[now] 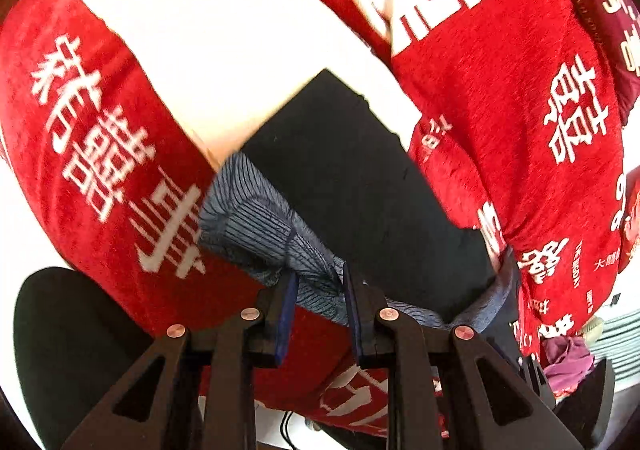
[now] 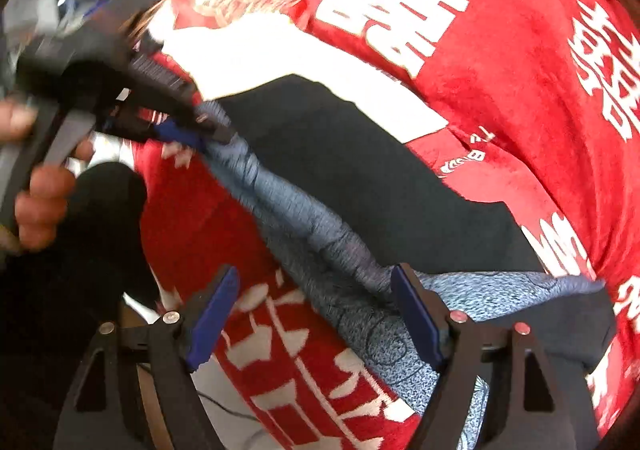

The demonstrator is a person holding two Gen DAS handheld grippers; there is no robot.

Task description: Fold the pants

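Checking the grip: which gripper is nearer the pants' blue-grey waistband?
Left. The left gripper is clamped on the waistband; the right gripper is open around it.

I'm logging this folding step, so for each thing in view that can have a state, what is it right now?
Black pants with blue-grey patterned waistband: partly folded on the blanket, waistband edge bunched and lifted.
Left hand-held gripper: shut on the waistband fabric.
Right hand-held gripper: open, waistband fabric between its jaws, not pinched.
Red blanket with white characters: spread out, rumpled.

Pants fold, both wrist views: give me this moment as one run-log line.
left tongs: shut on pants waistband | right tongs: open, nothing held | pants: dark, on red blanket
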